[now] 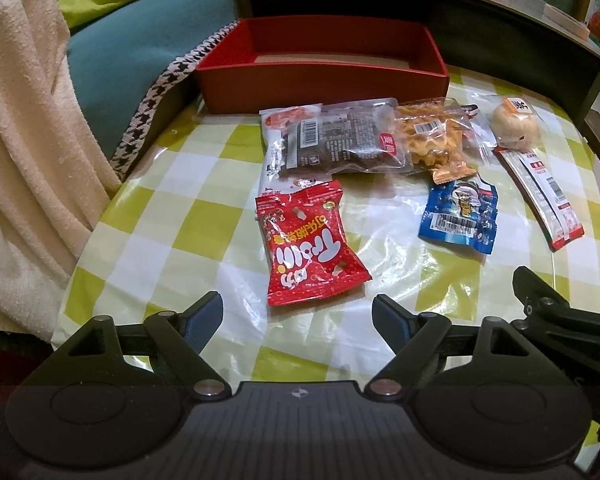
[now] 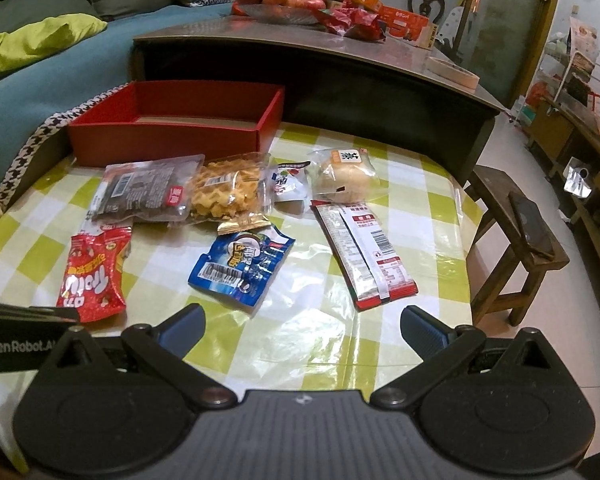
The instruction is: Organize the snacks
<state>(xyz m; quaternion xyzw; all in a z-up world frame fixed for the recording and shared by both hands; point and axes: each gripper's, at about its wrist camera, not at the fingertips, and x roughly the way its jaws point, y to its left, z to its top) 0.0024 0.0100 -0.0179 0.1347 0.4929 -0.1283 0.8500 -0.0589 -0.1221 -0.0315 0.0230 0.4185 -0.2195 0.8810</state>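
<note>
Both tools, the left tool and the right tool, hang wide open over the counter and hold nothing. The snacks lie in a loose bunch: a red candy bag near the left, a blue packet to its right. The empty red box sits at the far side.

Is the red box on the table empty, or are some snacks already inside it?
Empty, as far as visible: the red box shows only bare floor and walls; its near corner is hidden.
</note>
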